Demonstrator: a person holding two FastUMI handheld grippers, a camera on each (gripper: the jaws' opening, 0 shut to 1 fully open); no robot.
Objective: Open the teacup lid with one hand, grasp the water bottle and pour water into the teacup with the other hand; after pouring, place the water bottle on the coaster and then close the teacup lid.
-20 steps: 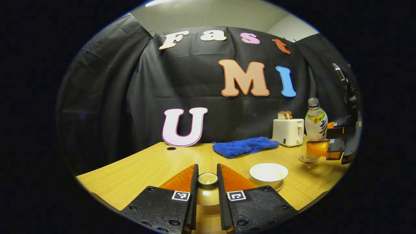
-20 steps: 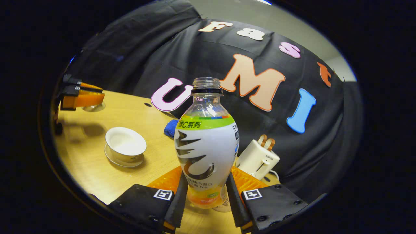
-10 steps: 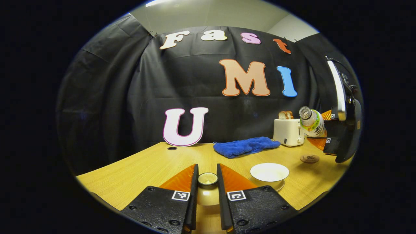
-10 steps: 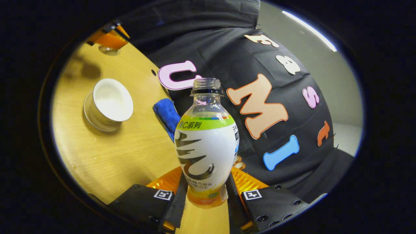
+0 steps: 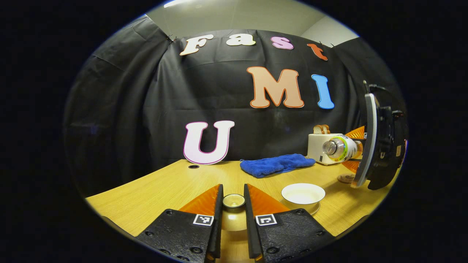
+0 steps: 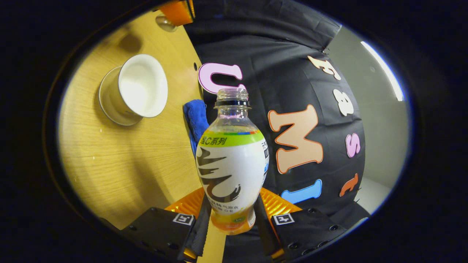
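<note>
My left gripper (image 5: pixel 233 210) is shut on the teacup lid (image 5: pixel 233 201), held low over the wooden table (image 5: pixel 164 190). The open white teacup (image 5: pixel 303 193) stands on its saucer just to the right of it. My right gripper (image 6: pixel 231 219) is shut on the uncapped water bottle (image 6: pixel 231 171). In the left gripper view the water bottle (image 5: pixel 338 148) lies tipped nearly level, mouth toward the cup, in the air right of and above the cup. The teacup (image 6: pixel 140 87) shows at upper left in the right gripper view. The round coaster (image 5: pixel 344 178) lies on the table under the bottle.
A blue towel (image 5: pixel 275 165) lies at the back of the table. A white toaster (image 5: pixel 321 148) with bread stands behind the bottle. A small hole (image 5: pixel 193 167) sits near the back wall.
The right gripper has lifted the bottle off the coaster and rolled it from upright to nearly horizontal, shifting toward the cup. The left gripper with the lid has stayed put.
</note>
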